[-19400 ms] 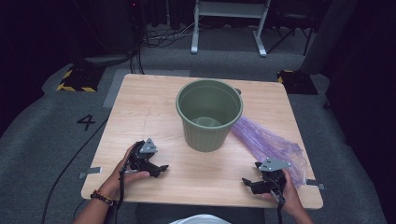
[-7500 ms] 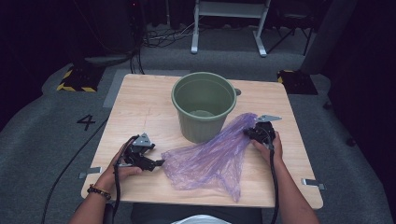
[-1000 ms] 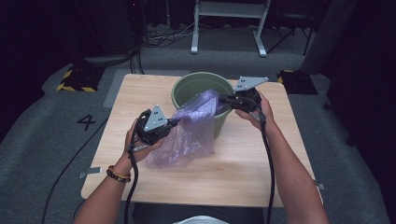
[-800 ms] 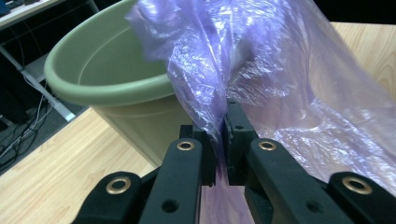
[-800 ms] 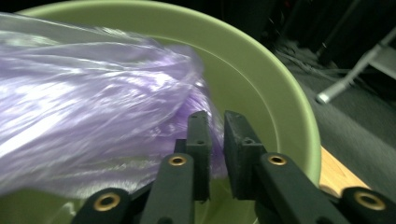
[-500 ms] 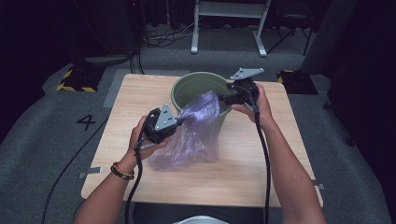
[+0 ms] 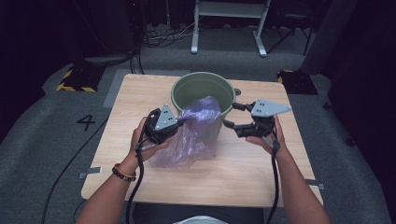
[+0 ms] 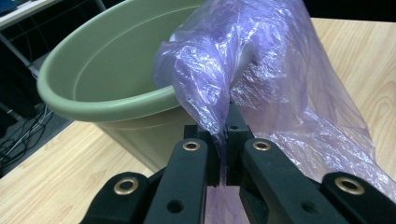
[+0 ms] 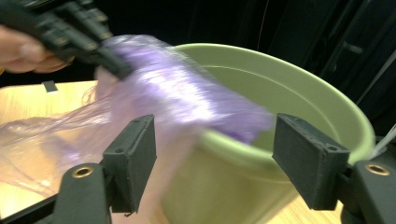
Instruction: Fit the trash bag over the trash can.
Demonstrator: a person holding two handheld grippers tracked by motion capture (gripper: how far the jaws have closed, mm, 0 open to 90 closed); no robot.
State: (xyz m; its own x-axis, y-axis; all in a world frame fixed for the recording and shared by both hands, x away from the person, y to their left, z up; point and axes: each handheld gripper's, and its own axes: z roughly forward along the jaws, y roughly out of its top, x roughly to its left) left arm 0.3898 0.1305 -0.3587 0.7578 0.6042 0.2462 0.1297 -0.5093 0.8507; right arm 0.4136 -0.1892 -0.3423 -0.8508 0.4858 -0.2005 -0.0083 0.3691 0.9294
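Wooden table (image 7: 243, 177) on grey carpet, left gripper (image 7: 180, 122) clamped on purple bag (image 7: 196, 130), right gripper (image 7: 232, 115) jaws just spread apart, empty.

Only readable mark: black numeral "4" (image 7: 87, 122) on grey carpet floor (image 7: 42, 154), left of light wooden bench (image 7: 261, 172).

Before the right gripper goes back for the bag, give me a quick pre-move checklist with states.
1. Left gripper shut on the purple bag: ok, plastic pinched between its fingers.
2. Right gripper open and empty: ok, its jaws have just been opening, nothing between them.
3. Bag over the green bucket rim: partly, one fold lies on the near rim, the rest hangs outside onto the table.
4. Bag mouth open: not ok, it looks bunched.
5. Bucket upright: ok.
6. Free bag edge for the right gripper to take: cannot tell.
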